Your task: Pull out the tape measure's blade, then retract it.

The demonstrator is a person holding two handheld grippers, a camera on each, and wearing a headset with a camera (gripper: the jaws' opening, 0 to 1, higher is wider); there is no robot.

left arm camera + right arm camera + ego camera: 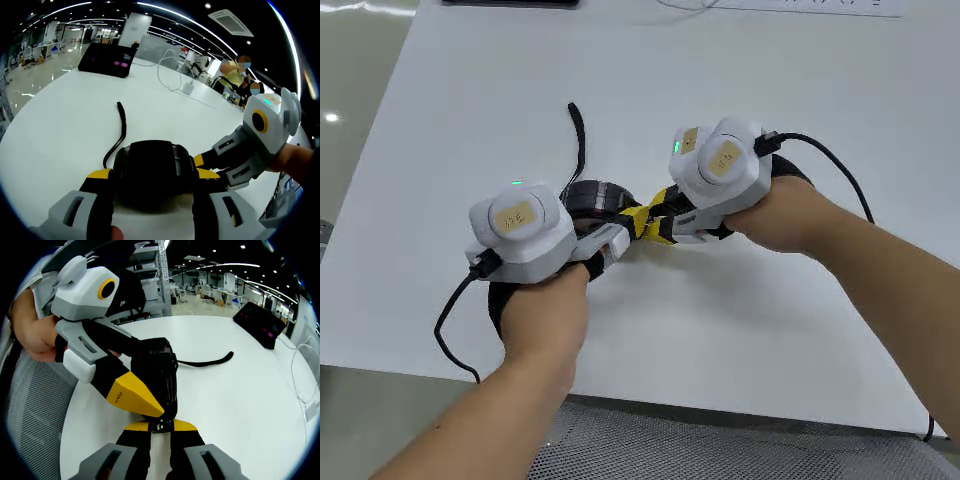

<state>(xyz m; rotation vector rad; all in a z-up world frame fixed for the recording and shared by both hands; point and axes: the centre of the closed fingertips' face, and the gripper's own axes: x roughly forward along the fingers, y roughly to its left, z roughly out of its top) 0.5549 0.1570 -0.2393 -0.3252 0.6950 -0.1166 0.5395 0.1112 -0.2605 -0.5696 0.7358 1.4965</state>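
A black tape measure (592,198) lies on the white table (500,110), its black wrist strap (578,130) trailing away. In the left gripper view the case (152,160) sits between the yellow-tipped jaws of my left gripper (152,176), which is shut on it. My right gripper (160,427) meets the case (159,372) from the opposite side, shut on the small metal blade tip at the case's mouth. No length of blade is visible. In the head view the left gripper (615,228) and right gripper (660,215) almost touch.
A dark tablet (105,60) lies at the far end of the table, with a white cable and adapter (187,89) beside it. A grey mesh chair (720,440) is at the near table edge. Black cables (450,320) trail from both grippers.
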